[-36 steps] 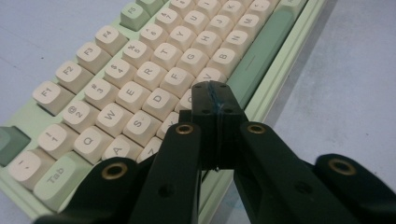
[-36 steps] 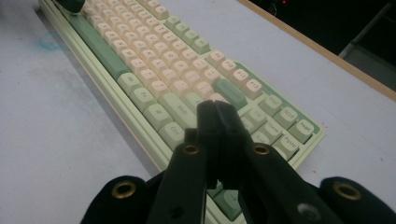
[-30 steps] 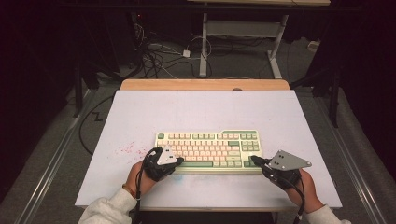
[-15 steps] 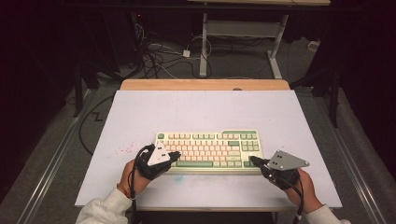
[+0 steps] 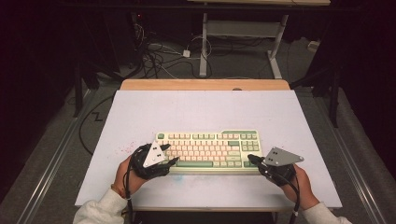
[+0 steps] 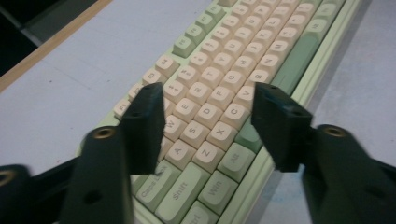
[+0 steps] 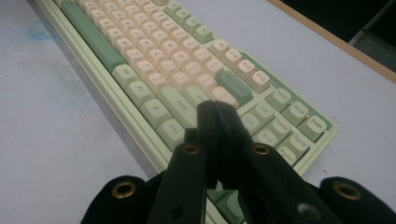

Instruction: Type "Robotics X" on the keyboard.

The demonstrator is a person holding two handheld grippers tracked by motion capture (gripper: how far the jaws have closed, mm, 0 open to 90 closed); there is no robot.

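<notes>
Left gripper view: left tongs (image 6: pixel 208 109) just parted, empty, above keyboard (image 6: pixel 219 93)

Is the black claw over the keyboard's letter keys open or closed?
Open. The left gripper has just been opening; in its own view the jaws stand apart above the keyboard, with keys showing between them and nothing held.

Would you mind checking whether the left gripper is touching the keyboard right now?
Apart. In the left gripper view, the left gripper, whose jaws have just been opening, hovers above the keyboard; the keys show between and beneath its spread fingers, with nothing held.
</notes>
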